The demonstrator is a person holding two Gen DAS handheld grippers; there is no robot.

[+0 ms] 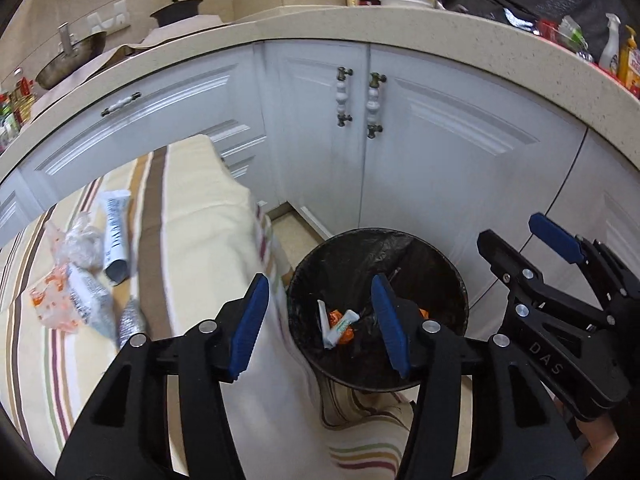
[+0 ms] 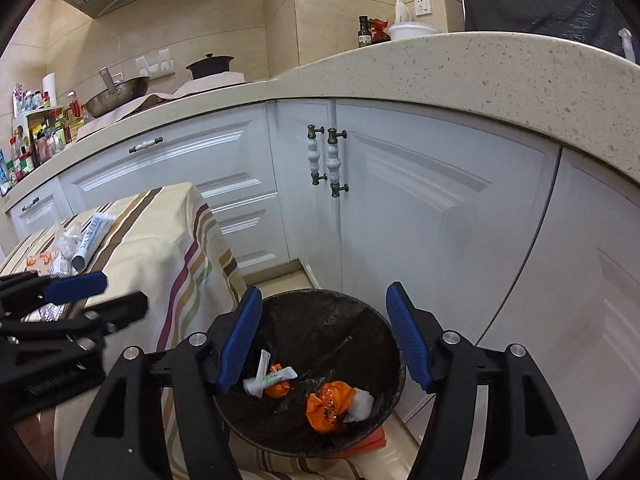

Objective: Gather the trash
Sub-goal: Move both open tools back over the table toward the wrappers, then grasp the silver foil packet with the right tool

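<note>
You are in a kitchen with white cupboards (image 2: 420,200) and a speckled counter (image 2: 480,68). A black bin (image 2: 384,328) stands on the floor just right of a table under a striped cloth (image 1: 192,216). Your left gripper (image 1: 320,324) and right gripper (image 2: 324,340) both hang over the bin, jaws apart, holding nothing. Below them in the bin lie an orange wrapper (image 2: 329,404) and a small white tube (image 2: 272,380), its long side running left to right. More trash (image 1: 72,280) sits on the table, far left of your grippers. The right gripper reads "DAS".
</note>
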